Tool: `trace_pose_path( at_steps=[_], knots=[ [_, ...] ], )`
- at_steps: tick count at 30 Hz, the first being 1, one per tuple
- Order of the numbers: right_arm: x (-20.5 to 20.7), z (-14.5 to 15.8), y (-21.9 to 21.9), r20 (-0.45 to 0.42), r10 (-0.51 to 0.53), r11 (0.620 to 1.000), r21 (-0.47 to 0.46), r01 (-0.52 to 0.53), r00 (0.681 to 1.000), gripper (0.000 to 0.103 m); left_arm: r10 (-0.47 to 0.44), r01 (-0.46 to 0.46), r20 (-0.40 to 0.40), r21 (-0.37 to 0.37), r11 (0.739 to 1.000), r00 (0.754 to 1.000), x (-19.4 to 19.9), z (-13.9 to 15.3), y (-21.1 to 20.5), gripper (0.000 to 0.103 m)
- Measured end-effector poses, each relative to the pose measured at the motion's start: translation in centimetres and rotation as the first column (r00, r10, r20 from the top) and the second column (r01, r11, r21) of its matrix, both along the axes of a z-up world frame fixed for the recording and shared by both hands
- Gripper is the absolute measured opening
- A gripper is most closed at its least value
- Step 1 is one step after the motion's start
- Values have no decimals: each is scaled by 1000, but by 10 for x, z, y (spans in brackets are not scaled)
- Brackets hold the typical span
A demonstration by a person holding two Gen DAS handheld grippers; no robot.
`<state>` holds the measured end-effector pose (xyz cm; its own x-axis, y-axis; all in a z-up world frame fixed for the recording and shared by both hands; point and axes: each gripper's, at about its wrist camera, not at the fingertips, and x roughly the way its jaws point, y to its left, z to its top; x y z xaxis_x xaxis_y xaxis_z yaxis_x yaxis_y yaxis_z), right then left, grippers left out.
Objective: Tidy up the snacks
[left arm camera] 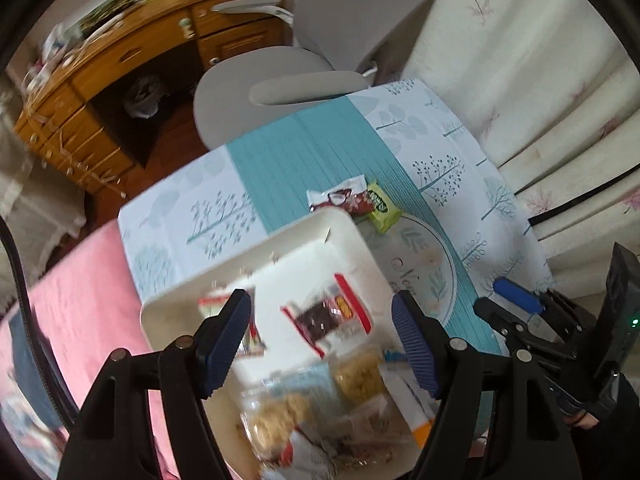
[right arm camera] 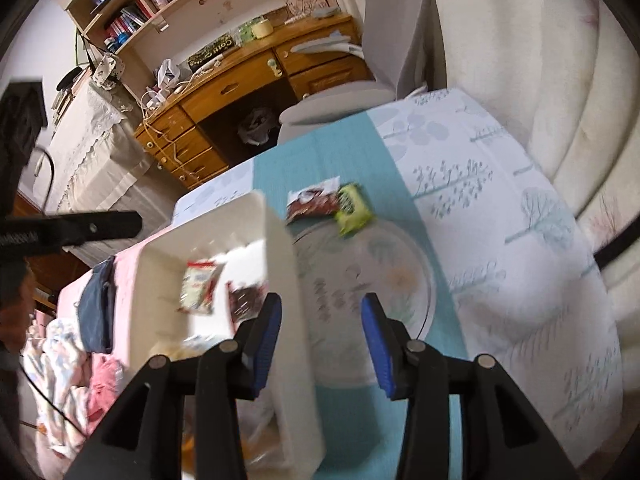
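Note:
A white bin (left arm camera: pixel 344 220) holds several snack packets, among them a red-and-white packet (left arm camera: pixel 328 320) and clear packs of cookies (left arm camera: pixel 280 416). My left gripper (left arm camera: pixel 320 320) hangs open above the bin, and nothing is between its fingers. Beyond the bin, a brown packet (left arm camera: pixel 344 200) and a green packet (left arm camera: pixel 382 208) lie side by side on the teal strip of the tablecloth. My right gripper (right arm camera: pixel 322 312) is open and empty over a round printed plate (right arm camera: pixel 380 276), just right of the bin wall (right arm camera: pixel 280 248). The brown packet (right arm camera: pixel 312 202) and green packet (right arm camera: pixel 352 208) lie past the plate.
The table edge (right arm camera: pixel 440 94) meets a grey chair (right arm camera: pixel 384 32), with a wooden desk (right arm camera: pixel 240 80) behind it. Pale curtains (right arm camera: pixel 520 60) hang along the right side. Pink bedding with clothes (right arm camera: pixel 96 304) lies left of the bin.

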<state>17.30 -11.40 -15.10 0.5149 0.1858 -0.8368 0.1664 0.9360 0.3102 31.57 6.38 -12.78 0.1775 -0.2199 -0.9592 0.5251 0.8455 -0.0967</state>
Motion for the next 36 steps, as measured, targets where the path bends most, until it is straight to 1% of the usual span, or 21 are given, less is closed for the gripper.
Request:
trace_pose_path(
  at_steps=[4, 7, 10, 12, 14, 17, 19, 22, 24, 28, 29, 30, 33, 36],
  knots=[
    [20, -20, -12, 56, 17, 999, -35, -15, 998, 42, -67, 68, -17, 46, 997, 998, 28, -14, -30, 71],
    [37, -34, -17, 102, 34, 997, -69, -28, 994, 42, -131, 133, -31, 91, 987, 991, 47, -31, -57, 71],
    [53, -47, -19, 124, 69, 994, -94, -57, 990, 42, -181, 187, -66, 114, 976, 981, 58, -51, -76, 71],
    [64, -57, -19, 128, 98, 990, -109, -84, 987, 42, -213, 224, -84, 149, 963, 973, 63, -68, -89, 71],
    [72, -63, -16, 138, 135, 983, -147, -114, 981, 42, -237, 252, -103, 187, 949, 966, 69, -85, -101, 71],
    [80, -70, -7, 166, 205, 960, -228, -164, 965, 42, -274, 297, -129, 214, 931, 953, 73, -103, -115, 71],
    [85, -74, -5, 172, 224, 951, -253, -177, 959, 42, -297, 323, -140, 239, 916, 945, 76, -114, -124, 71],
    [94, -82, -5, 173, 242, 947, -257, -194, 955, 42, -316, 347, -151, 266, 900, 936, 81, -128, -135, 69],
    [100, -89, -6, 159, 245, 946, -254, -200, 956, 42, -324, 359, -163, 288, 888, 932, 83, -137, -141, 67],
    [108, -99, -7, 136, 253, 943, -254, -213, 958, 42, -336, 379, -180, 331, 864, 924, 87, -155, -152, 66],
    [110, -103, -8, 127, 256, 944, -248, -219, 958, 42, -334, 380, -186, 342, 859, 924, 88, -159, -153, 64],
    [110, -105, -8, 123, 257, 944, -245, -222, 959, 42, -333, 382, -193, 348, 856, 923, 89, -163, -155, 61],
    [113, -110, -8, 117, 263, 945, -231, -231, 958, 42, -330, 383, -201, 361, 850, 922, 91, -171, -158, 56],
    [114, -116, -5, 109, 279, 940, -232, -249, 954, 42, -314, 373, -211, 371, 850, 926, 95, -180, -160, 54]
  ],
)
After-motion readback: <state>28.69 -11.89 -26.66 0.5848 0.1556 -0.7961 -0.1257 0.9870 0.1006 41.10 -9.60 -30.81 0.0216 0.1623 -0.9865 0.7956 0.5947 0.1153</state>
